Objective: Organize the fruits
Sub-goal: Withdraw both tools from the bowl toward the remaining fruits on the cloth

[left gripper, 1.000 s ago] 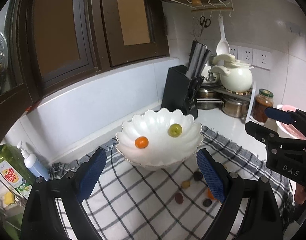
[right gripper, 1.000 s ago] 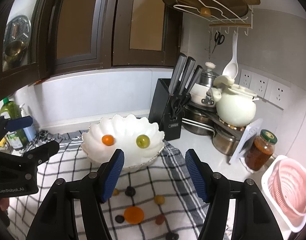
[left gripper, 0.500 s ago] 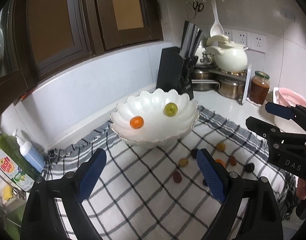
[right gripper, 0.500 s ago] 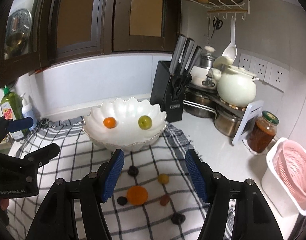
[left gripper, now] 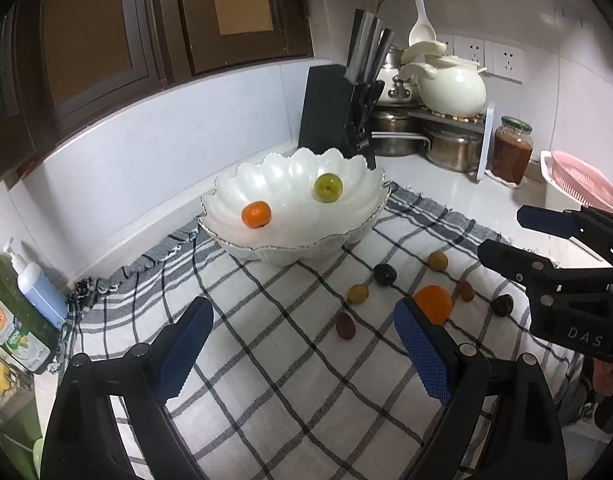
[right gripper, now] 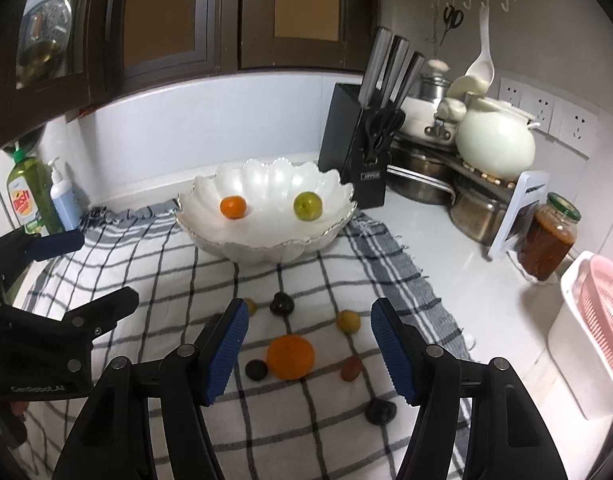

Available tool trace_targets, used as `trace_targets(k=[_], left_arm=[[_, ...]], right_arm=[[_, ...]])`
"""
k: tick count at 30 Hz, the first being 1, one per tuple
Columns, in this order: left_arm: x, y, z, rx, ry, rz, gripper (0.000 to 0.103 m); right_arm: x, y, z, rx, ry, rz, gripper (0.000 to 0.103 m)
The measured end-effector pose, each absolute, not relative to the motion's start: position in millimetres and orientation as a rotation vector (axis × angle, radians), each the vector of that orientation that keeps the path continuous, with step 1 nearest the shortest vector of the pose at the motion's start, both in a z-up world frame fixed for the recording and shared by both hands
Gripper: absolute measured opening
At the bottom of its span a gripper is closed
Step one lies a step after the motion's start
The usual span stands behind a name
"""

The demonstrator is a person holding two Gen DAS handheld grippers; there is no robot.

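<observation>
In the middle of both views a scalloped white bowl [right gripper: 266, 216] sits on the far part of a checked cloth [right gripper: 154, 264], holding a small orange fruit [right gripper: 233, 207] and a green fruit [right gripper: 307, 206], with a black knife block [right gripper: 356, 148] just behind its right side. The right gripper [right gripper: 309, 350] hangs with its blue pads spread wide and empty over a larger orange [right gripper: 290, 356], ringed low in the frame by small dark and yellowish fruits loose on the cloth. The left gripper [left gripper: 302, 354] is likewise parted and holds nothing above bare cloth, while a dish soap bottle [right gripper: 26, 196] stands at the left edge and a jar of red sauce [right gripper: 548, 236] and a pink basket [right gripper: 602, 300] crowd the right.
</observation>
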State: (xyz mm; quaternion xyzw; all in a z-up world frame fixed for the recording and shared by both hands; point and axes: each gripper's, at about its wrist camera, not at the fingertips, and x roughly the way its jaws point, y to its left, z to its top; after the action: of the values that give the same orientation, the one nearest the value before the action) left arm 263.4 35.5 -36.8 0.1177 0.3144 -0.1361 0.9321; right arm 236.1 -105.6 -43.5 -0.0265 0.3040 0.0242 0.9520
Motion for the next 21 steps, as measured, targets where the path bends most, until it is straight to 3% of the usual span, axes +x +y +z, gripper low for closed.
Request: trace_targets(k=[7,21], left_arm=[[270,31,-56,0.243,0.67,-0.293,0.092],[292,22,-91,0.234,0.75,-0.31,0.076]], right_arm=[[245,-107,-65,-0.021,0.672,0.063,0.065],[269,-104,-104,0.011,0.769,0.108,0.064]])
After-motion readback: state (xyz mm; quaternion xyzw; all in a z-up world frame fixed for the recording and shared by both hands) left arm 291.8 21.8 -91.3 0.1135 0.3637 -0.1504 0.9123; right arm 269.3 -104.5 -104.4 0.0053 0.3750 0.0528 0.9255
